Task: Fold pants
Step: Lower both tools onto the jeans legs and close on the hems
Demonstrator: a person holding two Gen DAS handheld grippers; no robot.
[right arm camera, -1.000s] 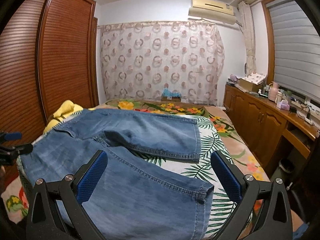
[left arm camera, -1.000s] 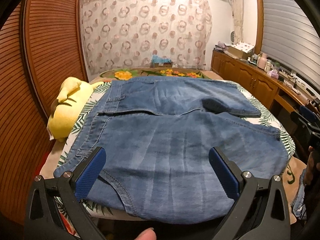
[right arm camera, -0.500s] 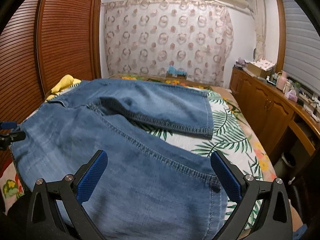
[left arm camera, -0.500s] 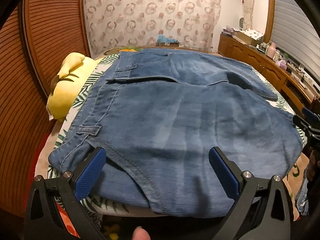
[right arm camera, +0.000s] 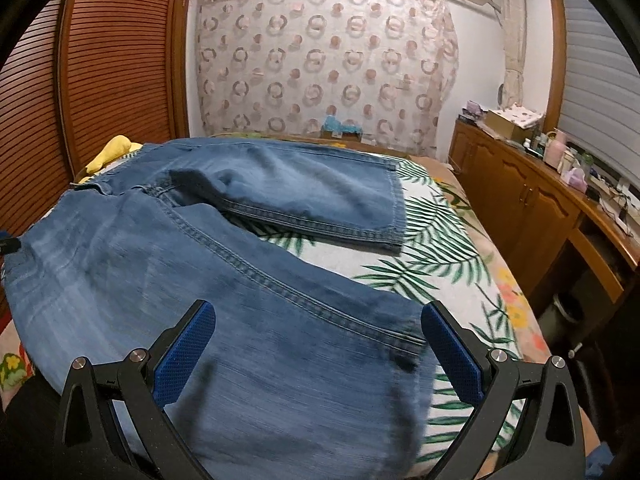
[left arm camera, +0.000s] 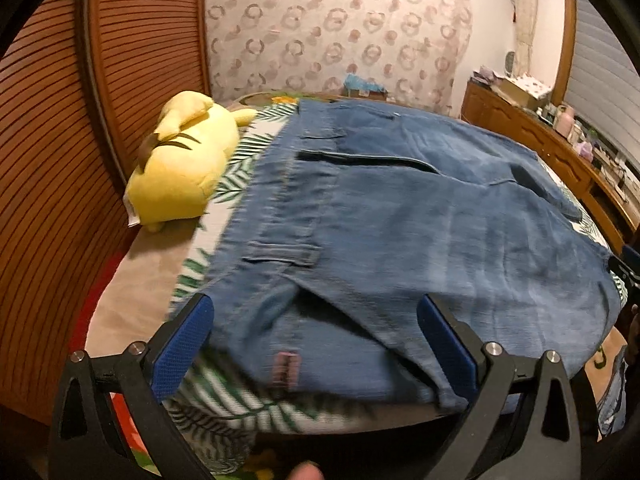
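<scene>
Pre-grasp step, I'd say: jeans [left arm camera: 420, 232] lie spread flat on the bed [right arm camera: 452, 280], unfolded, w/ left gripper [left arm camera: 316, 340] at waistband corner & right gripper [right arm camera: 318, 344] at near leg hem, both jaws wide, empty; next: close on near edge, fold over.

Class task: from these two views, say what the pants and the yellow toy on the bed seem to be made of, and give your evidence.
Pants: apparently blue denim, matte and faded, with raised double-stitched seams. Yellow toy: probably stuffed plush, soft, matte and rounded.
</scene>
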